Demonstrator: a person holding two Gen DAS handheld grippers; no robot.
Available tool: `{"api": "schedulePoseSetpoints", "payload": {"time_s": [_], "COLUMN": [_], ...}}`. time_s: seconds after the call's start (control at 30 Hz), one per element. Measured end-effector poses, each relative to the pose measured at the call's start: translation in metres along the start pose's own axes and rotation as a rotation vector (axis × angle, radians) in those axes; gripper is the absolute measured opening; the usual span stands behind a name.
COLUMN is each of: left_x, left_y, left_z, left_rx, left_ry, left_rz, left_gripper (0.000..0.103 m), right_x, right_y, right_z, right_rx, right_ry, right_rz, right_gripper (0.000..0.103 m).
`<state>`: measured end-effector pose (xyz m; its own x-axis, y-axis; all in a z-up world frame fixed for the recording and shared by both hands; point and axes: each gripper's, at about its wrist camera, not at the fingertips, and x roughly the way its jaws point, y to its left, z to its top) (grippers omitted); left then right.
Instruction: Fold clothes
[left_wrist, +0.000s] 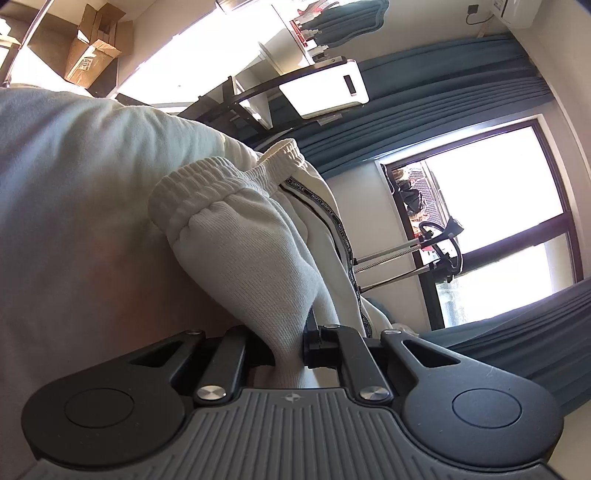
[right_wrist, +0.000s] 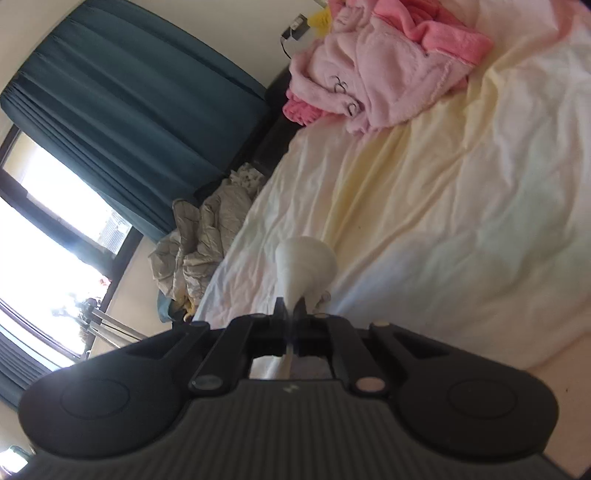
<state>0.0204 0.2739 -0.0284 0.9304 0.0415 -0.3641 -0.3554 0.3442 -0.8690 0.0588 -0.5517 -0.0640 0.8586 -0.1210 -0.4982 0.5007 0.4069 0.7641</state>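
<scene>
Two tools, left tool (left_wrist: 288, 350) and right tool (right_wrist: 290, 314), were clamped on cream sweatpants (left_wrist: 236, 236); lifting was in hand, and laying flat on the bed (right_wrist: 424, 192) was judged next.

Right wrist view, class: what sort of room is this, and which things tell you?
Most likely a bedroom: a bed sheet spread wide and rumpled, pink clothes heaped on it, and teal curtains beside a window.

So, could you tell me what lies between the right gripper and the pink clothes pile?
In the right wrist view, only wrinkled cream bedsheet lies between.
</scene>
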Motion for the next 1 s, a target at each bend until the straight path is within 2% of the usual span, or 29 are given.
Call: {"api": "schedulePoseSetpoints", "payload": {"time_s": [0.07, 0.1, 0.13, 0.2, 0.3, 0.37, 0.4, 0.5, 0.6, 0.67, 0.73, 0.77, 0.83, 0.87, 0.9, 0.93, 0.97, 1.0], "left_x": [-0.002, -0.003, -0.005, -0.009, -0.021, -0.026, -0.026, -0.021, -0.013, -0.012, -0.014, -0.015, -0.019, -0.023, -0.029, -0.034, -0.040, -0.046], "left_y": [-0.002, -0.003, -0.005, -0.010, -0.024, -0.028, -0.026, -0.009, -0.001, -0.003, -0.011, -0.015, -0.020, -0.021, -0.022, -0.023, -0.025, -0.027], "left_z": [0.003, 0.005, 0.008, 0.013, 0.023, 0.027, 0.028, 0.027, 0.019, 0.012, 0.007, 0.005, 0.002, 0.000, -0.002, -0.005, -0.008, -0.011], "left_rx": [0.009, 0.005, -0.003, -0.011, 0.042, 0.105, 0.134, 0.187, 0.248, 0.293, 0.360, 0.392, 0.436, 0.446, 0.455, 0.465, 0.486, 0.513], "left_ry": [0.006, 0.014, 0.022, 0.035, 0.045, 0.046, 0.055, 0.105, 0.131, 0.126, 0.122, 0.121, 0.120, 0.117, 0.112, 0.108, 0.099, 0.088], "left_rz": [0.022, 0.029, 0.028, 0.029, 0.030, 0.055, 0.073, 0.119, 0.136, 0.150, 0.174, 0.188, 0.205, 0.208, 0.210, 0.213, 0.216, 0.218], "left_gripper": [0.011, 0.010, 0.010, 0.010, 0.010, 0.010, 0.010, 0.010, 0.011, 0.011, 0.012, 0.014, 0.026, 0.030, 0.039, 0.053, 0.059, 0.066], "right_x": [0.015, 0.017, 0.014, -0.003, -0.040, -0.053, -0.055, -0.043, -0.026, -0.016, -0.014, -0.014, -0.014, -0.015, -0.017, -0.019, -0.021, -0.022], "right_y": [-0.018, -0.026, -0.033, -0.033, -0.006, 0.002, 0.001, -0.010, -0.030, -0.037, -0.036, -0.034, -0.026, -0.022, -0.018, -0.014, -0.012, -0.009], "right_z": [-0.008, -0.012, -0.012, -0.005, 0.000, 0.000, 0.000, 0.001, -0.011, -0.021, -0.027, -0.029, -0.032, -0.032, -0.033, -0.033, -0.032, -0.031], "right_rx": [0.028, 0.049, 0.092, 0.157, 0.072, 0.040, 0.041, 0.036, 0.036, 0.020, -0.005, -0.026, -0.081, -0.112, -0.142, -0.165, -0.183, -0.197], "right_ry": [0.133, 0.160, 0.150, 0.074, -0.113, -0.174, -0.176, -0.091, 0.054, 0.136, 0.149, 0.145, 0.136, 0.130, 0.120, 0.104, 0.082, 0.064], "right_rz": [-0.085, -0.100, -0.081, 0.011, 0.115, 0.106, 0.089, -0.045, -0.177, -0.222, -0.246, -0.256, -0.271, -0.274, -0.274, -0.271, -0.265, -0.257], "right_gripper": [0.003, 0.003, 0.003, 0.003, 0.003, 0.003, 0.003, 0.003, 0.003, 0.004, 0.008, 0.008, 0.013, 0.022, 0.029, 0.043, 0.050, 0.052]}}
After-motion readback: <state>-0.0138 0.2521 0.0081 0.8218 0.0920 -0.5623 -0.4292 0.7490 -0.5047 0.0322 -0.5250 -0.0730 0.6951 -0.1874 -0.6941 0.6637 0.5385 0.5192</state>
